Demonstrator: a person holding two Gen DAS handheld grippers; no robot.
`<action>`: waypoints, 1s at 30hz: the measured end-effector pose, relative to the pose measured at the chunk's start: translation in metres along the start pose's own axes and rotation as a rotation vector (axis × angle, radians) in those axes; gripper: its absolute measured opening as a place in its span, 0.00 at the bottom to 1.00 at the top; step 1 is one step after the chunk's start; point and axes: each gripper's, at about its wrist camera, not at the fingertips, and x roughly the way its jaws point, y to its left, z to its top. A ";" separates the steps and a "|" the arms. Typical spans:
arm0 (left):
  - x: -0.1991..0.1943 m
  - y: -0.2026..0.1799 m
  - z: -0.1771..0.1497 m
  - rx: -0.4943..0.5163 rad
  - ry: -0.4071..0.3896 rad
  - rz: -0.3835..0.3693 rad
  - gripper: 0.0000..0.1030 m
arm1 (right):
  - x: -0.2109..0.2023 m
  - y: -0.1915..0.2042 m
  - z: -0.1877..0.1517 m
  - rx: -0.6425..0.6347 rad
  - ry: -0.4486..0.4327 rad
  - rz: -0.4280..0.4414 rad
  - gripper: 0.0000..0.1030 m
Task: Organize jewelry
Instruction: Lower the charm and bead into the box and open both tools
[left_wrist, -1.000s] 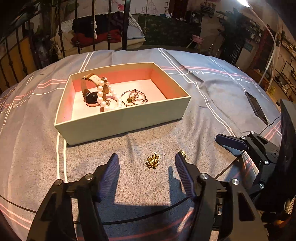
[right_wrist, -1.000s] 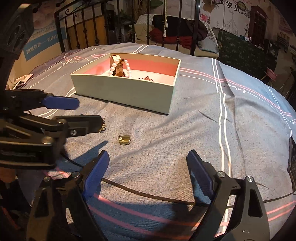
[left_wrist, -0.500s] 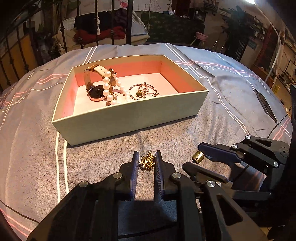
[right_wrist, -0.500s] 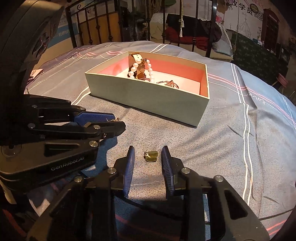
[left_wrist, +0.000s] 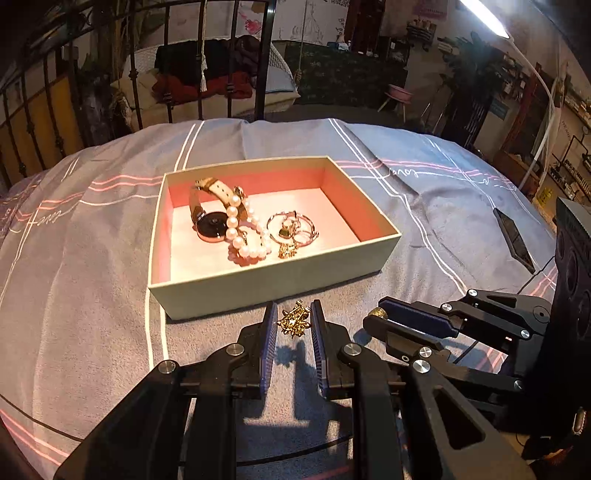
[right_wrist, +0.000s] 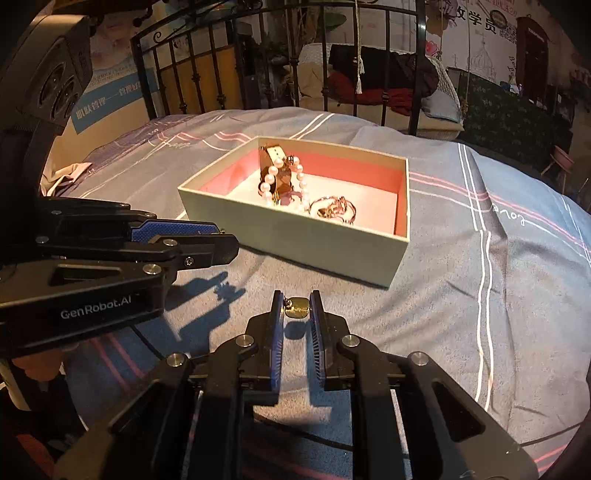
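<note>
Jewelry is split between an open box (left_wrist: 266, 291) and two pairs of tongs above a grey striped bed (left_wrist: 92, 295); the box, pale outside and pink inside, sits at twelve o'clock from both cameras. Inside it lie a watch (left_wrist: 210, 221), a pearl bracelet (left_wrist: 243, 240) and thin rings (left_wrist: 293, 230), touching one another. The left tongs (left_wrist: 293, 321) are clamped on a small gold brooch (left_wrist: 294, 322), which sits between the tips, just short of the box's near wall. The right tongs (right_wrist: 297, 308) are clamped on a small gold ring-like piece (right_wrist: 297, 307), also near the box; whether either piece is clear of the bedding cannot be told. The two tools are close together, the right one at three o'clock in the left view. Likely risks: each piece is pinched only at the very tips, so a tilt or a bump could let it slip into the soft bedding; the tongs could knock each other or clip the box wall when carrying both pieces over the rim together.
</note>
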 end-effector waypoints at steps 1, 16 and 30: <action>-0.003 0.001 0.007 0.001 -0.016 -0.002 0.17 | -0.002 -0.001 0.008 -0.002 -0.016 0.002 0.15; 0.025 0.020 0.112 -0.026 -0.058 0.053 0.17 | 0.049 -0.033 0.094 0.059 -0.021 -0.020 0.15; 0.066 0.033 0.100 -0.061 0.036 0.085 0.17 | 0.081 -0.040 0.079 0.092 0.052 -0.003 0.15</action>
